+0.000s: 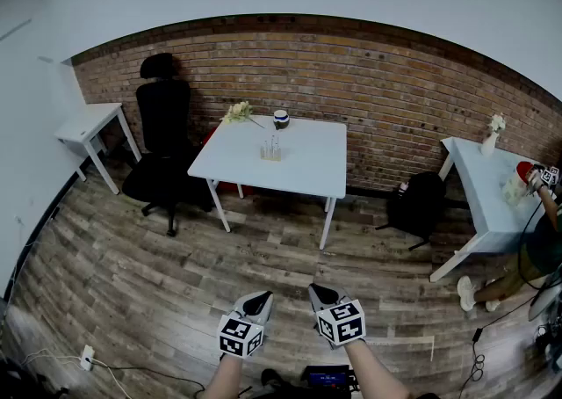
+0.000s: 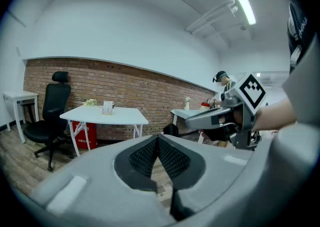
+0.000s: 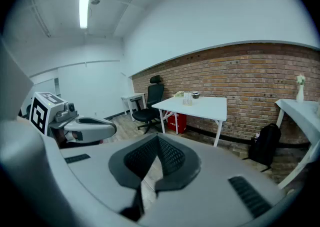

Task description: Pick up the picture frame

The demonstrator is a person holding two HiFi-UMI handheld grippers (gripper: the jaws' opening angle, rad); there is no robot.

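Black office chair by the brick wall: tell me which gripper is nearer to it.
Left. In the head view the left gripper is below and right of the black office chair; the right gripper lies farther right, beyond the left one.

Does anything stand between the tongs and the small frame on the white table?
Nothing visible does. Only wooden floor lies between the left tongs, the right tongs and the white table bearing the frame; the black chair stands aside, left.
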